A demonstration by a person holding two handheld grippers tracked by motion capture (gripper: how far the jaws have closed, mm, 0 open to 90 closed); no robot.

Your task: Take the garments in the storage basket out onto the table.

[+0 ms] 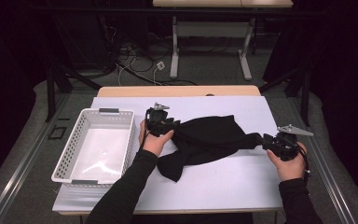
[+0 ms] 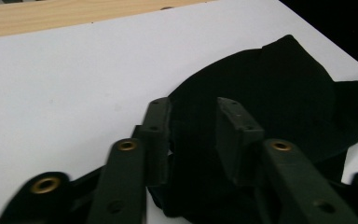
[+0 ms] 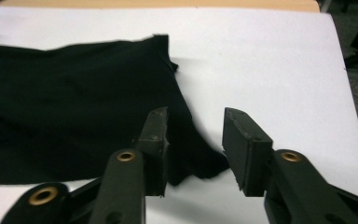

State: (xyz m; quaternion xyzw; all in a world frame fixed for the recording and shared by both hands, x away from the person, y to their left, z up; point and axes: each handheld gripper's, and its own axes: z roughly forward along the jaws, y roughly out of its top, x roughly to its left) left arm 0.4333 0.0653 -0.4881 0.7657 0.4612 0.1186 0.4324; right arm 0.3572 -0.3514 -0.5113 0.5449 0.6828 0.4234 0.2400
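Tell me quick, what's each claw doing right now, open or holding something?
Left claw: open, jaws apart with the black cloth lying between them, not pinched.
Right claw: open, jaws apart over the cloth's corner, not gripping it.

Black cloth [image 3: 74, 102] cut off leftward

The person wears black long sleeves [image 1: 126, 186] reaching to both wrists. Each gripper [image 1: 161, 122] is black and carries a grey 3-cornered plate [image 1: 294, 130] on top. The 2 jaws are flat black bars with brass-coloured rivets [image 2: 127, 145] and blocky rectangular pads [image 3: 244, 149].
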